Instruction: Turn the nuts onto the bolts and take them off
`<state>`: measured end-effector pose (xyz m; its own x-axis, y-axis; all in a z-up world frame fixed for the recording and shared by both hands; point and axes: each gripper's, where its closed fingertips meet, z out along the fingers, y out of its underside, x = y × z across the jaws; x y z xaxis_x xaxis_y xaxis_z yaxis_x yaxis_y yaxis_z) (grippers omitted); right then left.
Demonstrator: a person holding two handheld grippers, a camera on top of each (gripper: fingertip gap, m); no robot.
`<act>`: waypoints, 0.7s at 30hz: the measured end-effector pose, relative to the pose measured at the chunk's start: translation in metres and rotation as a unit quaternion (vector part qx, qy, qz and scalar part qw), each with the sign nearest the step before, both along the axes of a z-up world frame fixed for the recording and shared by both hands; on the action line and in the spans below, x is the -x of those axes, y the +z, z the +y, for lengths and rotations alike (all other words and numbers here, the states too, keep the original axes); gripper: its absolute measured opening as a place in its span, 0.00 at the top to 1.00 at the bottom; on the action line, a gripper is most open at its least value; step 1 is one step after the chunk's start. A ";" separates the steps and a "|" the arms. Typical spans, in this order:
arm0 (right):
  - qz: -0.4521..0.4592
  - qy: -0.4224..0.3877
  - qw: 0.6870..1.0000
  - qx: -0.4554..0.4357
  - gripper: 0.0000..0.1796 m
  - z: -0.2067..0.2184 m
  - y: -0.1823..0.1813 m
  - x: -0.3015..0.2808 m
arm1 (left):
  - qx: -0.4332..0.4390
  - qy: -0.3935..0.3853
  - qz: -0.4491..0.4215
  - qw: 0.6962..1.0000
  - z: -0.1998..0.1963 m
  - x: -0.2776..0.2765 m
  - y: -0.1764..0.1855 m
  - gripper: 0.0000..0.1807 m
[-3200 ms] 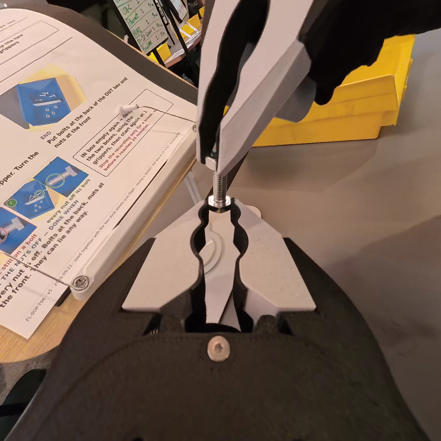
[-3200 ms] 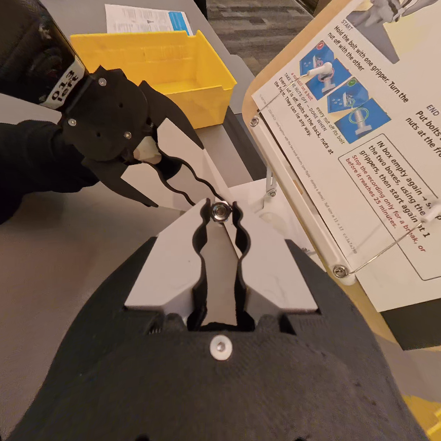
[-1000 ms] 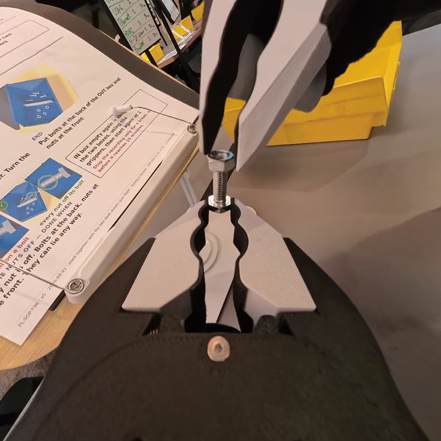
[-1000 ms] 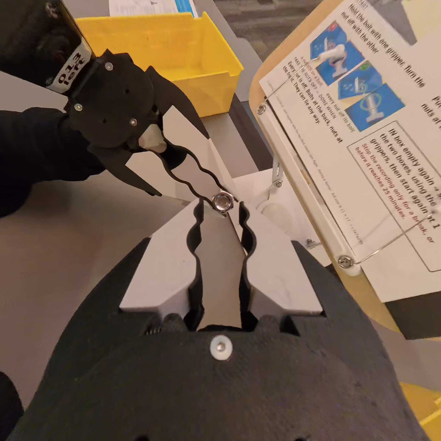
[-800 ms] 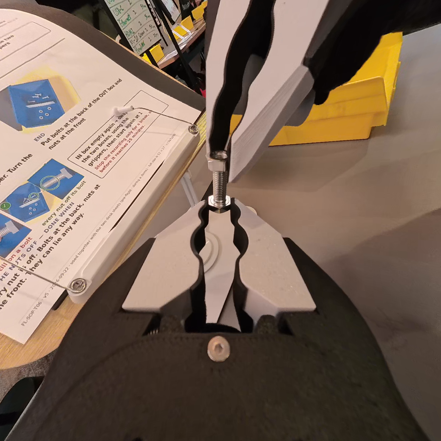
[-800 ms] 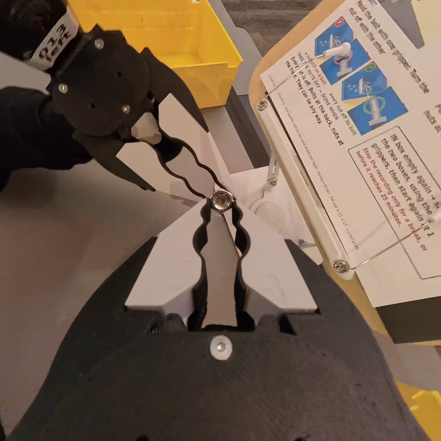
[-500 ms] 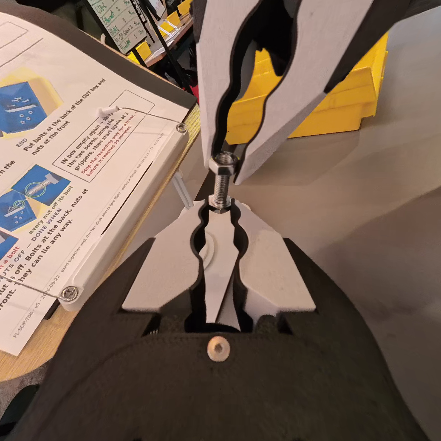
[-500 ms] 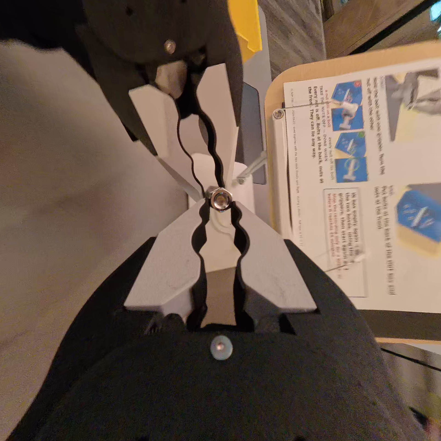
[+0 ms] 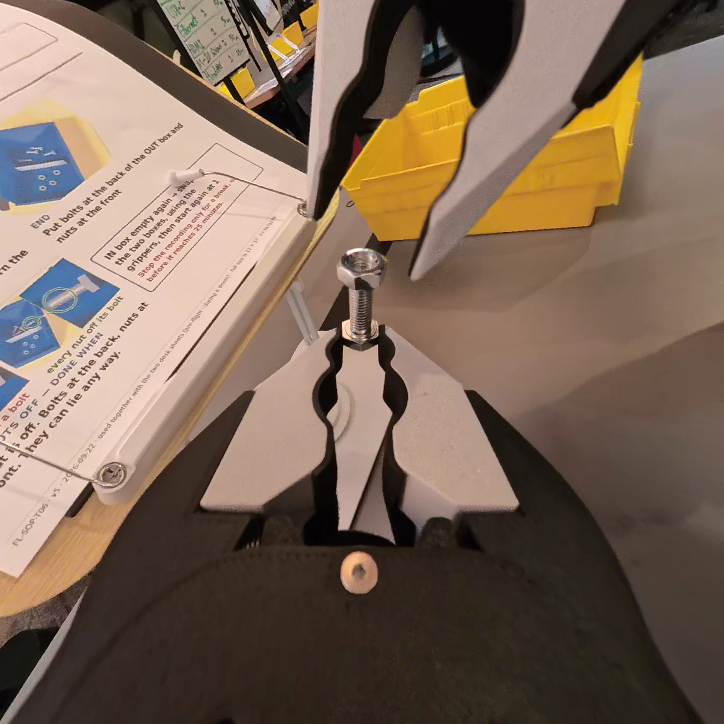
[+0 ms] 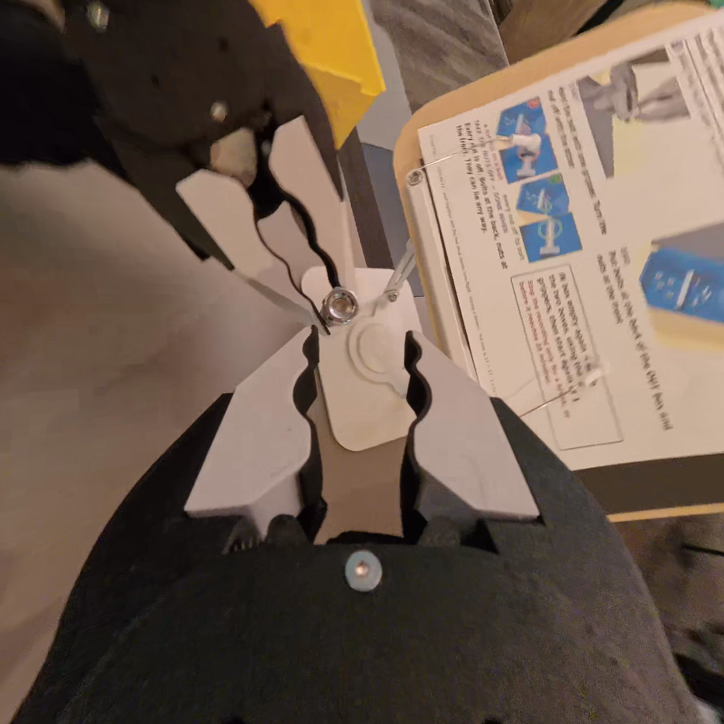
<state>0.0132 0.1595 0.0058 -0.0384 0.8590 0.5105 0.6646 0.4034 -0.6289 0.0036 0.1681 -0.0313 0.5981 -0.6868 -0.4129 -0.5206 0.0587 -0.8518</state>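
Observation:
My left gripper (image 9: 358, 333) is shut on the head of a silver bolt (image 9: 359, 309) and holds it upright, threads pointing away from me. A silver nut (image 9: 361, 271) sits on the far end of the threads. My right gripper (image 9: 364, 241) hangs just above the nut, jaws spread wide and empty, touching nothing. In the right wrist view I look down the bolt's axis at the nut (image 10: 339, 306). My right gripper (image 10: 360, 335) is open just short of it. The left gripper's fingers (image 10: 219, 219) come in from the upper left.
A yellow bin (image 9: 509, 184) stands on the grey table behind the grippers and shows in the right wrist view (image 10: 341, 58). An instruction sheet on a tilted board (image 9: 117, 254) is on the left, with its white stand base (image 10: 368, 391) under the bolt. Across from one pair of fingers to the other is roughly 4 cm.
My right gripper was shut on the nut and twisted round with it. It has now opened, let go of the nut and drawn back a little. The left gripper still holds the bolt.

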 end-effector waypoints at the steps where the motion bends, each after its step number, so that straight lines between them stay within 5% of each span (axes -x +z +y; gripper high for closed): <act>1: 0.021 -0.012 0.999 0.038 0.77 0.001 0.003 0.000 | -0.001 0.004 -0.002 1.000 0.001 0.001 0.001 0.91; 7: 0.068 -0.040 0.979 0.189 0.78 -0.005 0.002 0.006 | -0.008 0.022 0.004 1.000 0.005 0.002 0.000 0.91; 13: 0.052 -0.052 0.979 0.191 0.90 -0.005 -0.009 0.015 | -0.009 0.022 0.009 1.000 0.004 0.001 -0.001 0.91; 21: 0.076 -0.048 0.968 0.234 0.91 -0.004 -0.006 0.012 | -0.014 0.017 -0.001 1.000 0.003 0.001 0.003 0.91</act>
<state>0.0010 0.1559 -0.0001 0.0987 0.9934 0.0576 0.5706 -0.0091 -0.8212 0.0025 0.1710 -0.0285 0.6212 -0.6543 -0.4311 -0.5216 0.0653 -0.8507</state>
